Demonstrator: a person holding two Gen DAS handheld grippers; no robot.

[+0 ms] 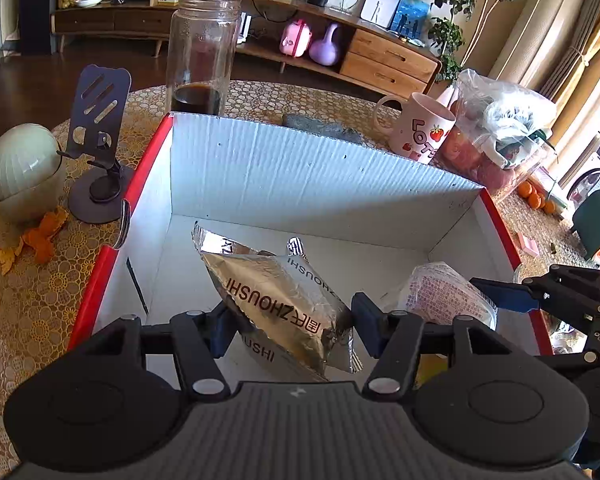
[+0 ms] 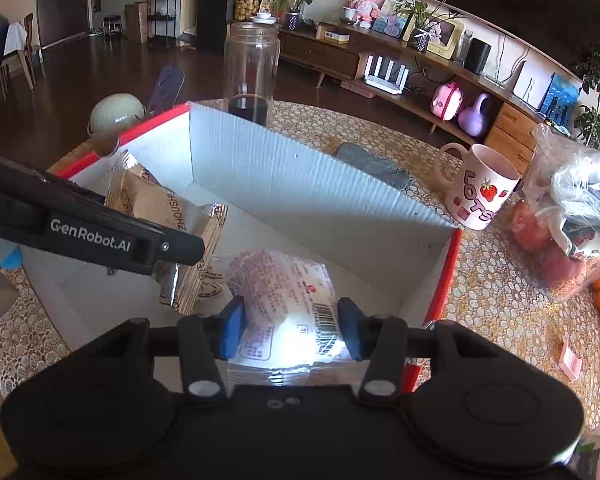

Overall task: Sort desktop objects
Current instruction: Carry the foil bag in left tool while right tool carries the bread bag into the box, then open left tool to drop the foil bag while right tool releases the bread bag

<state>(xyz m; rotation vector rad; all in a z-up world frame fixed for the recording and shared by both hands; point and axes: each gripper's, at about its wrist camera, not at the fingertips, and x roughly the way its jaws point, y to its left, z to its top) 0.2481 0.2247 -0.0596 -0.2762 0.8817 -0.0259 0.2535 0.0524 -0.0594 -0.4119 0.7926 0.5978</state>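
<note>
Bright daylight from right window, glare on packet (image 2: 300, 344), fisheye-warped edges.

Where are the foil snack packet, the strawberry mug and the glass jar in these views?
foil snack packet (image 1: 284, 300): left wrist view, on its gold printed face between the fingers.
strawberry mug (image 2: 480, 196): right wrist view, on its outer wall by the lettering.
glass jar (image 1: 202, 40): left wrist view, on its clear upper wall.

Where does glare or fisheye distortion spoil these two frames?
Right wrist view: a blown-out patch on the pink-printed packet hides its label beside the barcode. Left wrist view: the foil snack bag shines but stays readable; windows at right overexposed. Both views: the box edges bow.
</note>
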